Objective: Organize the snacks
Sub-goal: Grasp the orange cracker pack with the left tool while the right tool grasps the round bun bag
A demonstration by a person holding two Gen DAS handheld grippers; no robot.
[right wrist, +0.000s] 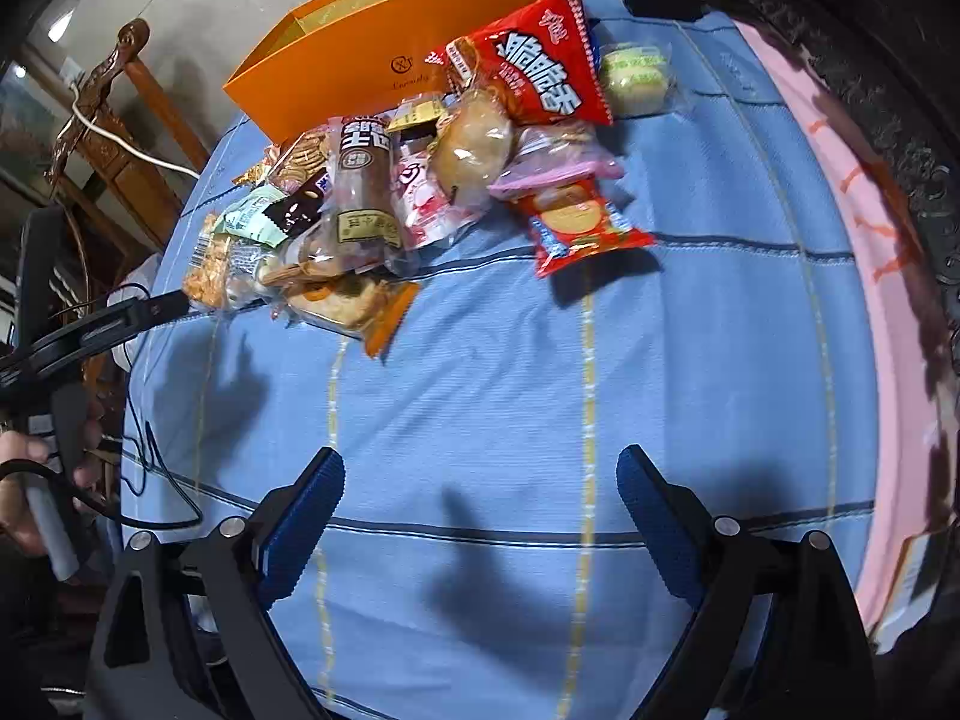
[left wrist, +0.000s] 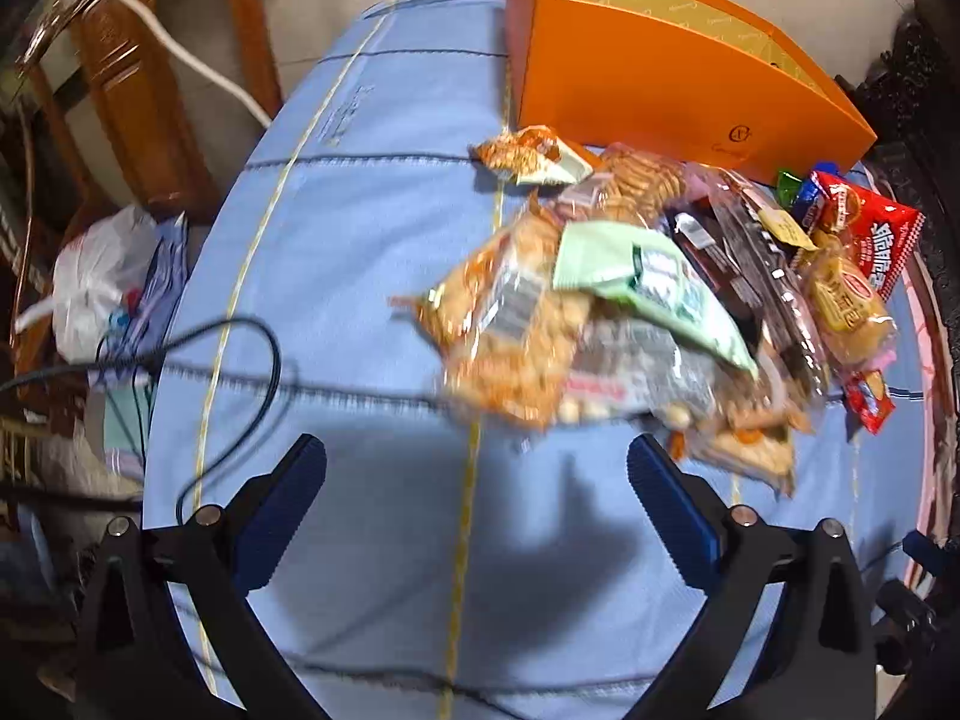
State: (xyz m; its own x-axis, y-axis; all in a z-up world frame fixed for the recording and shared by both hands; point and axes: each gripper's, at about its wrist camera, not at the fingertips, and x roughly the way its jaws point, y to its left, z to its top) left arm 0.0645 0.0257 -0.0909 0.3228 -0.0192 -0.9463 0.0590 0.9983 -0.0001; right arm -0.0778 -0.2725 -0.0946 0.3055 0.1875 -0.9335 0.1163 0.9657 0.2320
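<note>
A heap of packaged snacks lies on a blue cloth, just in front of an open orange box. A red bag leans on the box. A small red packet lies at the heap's right edge. My left gripper is open, empty, close before the heap. My right gripper is open too, farther back over bare cloth. The left gripper's tip shows in the right wrist view, touching the heap's left edge.
A green-filled packet sits apart, right of the red bag. Wooden furniture and a white plastic bag stand left of the cloth. A black cable crosses its left side. A pink strip borders the right.
</note>
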